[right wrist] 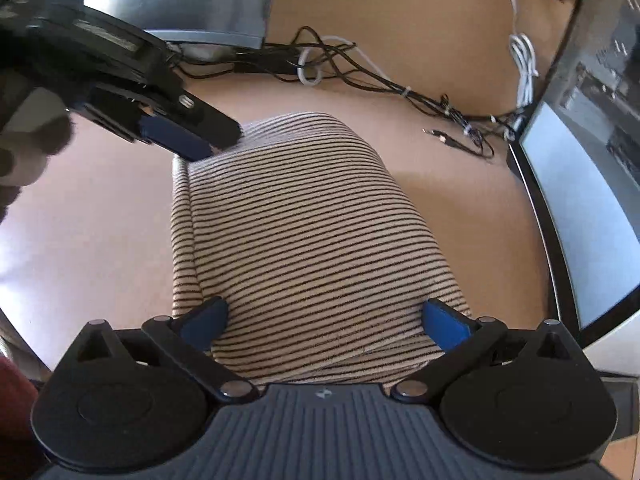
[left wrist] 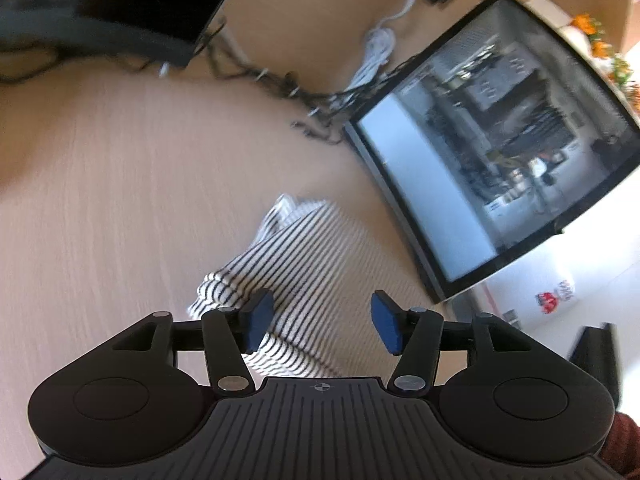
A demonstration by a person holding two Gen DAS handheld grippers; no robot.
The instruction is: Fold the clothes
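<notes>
A black-and-white striped garment [right wrist: 304, 232] lies folded into a neat rectangle on the light wooden table [right wrist: 88, 224]. My right gripper [right wrist: 324, 320] is open, its blue pads straddling the garment's near edge. My left gripper [left wrist: 320, 326] is open above the garment [left wrist: 304, 264], close to one corner. In the right wrist view the left gripper [right wrist: 212, 142] reaches in from the upper left, its tips at the garment's far left corner.
A monitor [left wrist: 500, 152] stands to the right of the garment, also at the right edge of the right wrist view [right wrist: 580, 216]. A tangle of black and white cables [right wrist: 360, 68] lies behind. Another screen base [right wrist: 192, 36] sits at the far left.
</notes>
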